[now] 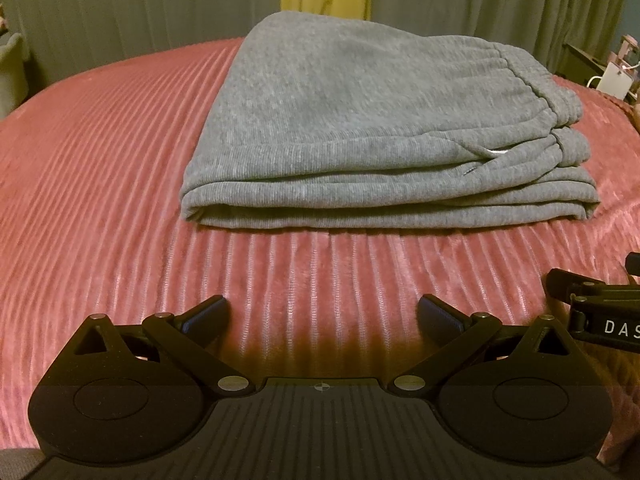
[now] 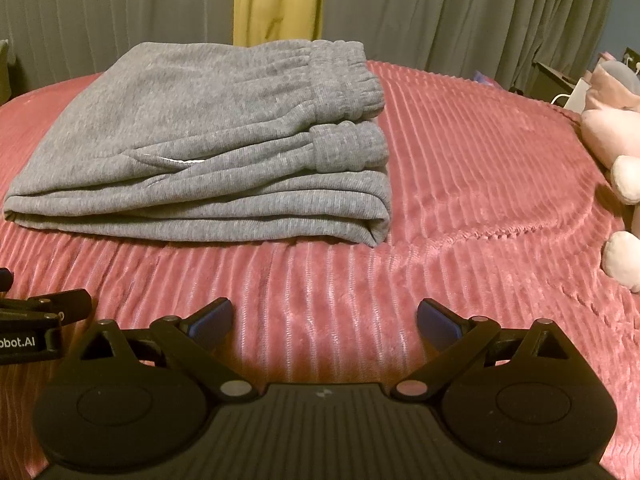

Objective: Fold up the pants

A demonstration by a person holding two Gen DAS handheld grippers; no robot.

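Observation:
Grey sweatpants lie folded in a flat stack on a pink ribbed bedspread. The waistband and a leg cuff face right. They also show in the right wrist view, at upper left. My left gripper is open and empty, held above the bedspread in front of the stack's near edge. My right gripper is open and empty, in front of and to the right of the stack. Each gripper shows at the edge of the other's view, the right gripper and the left gripper.
A pink and white plush toy lies on the bed's right side. Grey curtains with a yellow strip hang behind the bed. A dark nightstand with small items stands at the far right.

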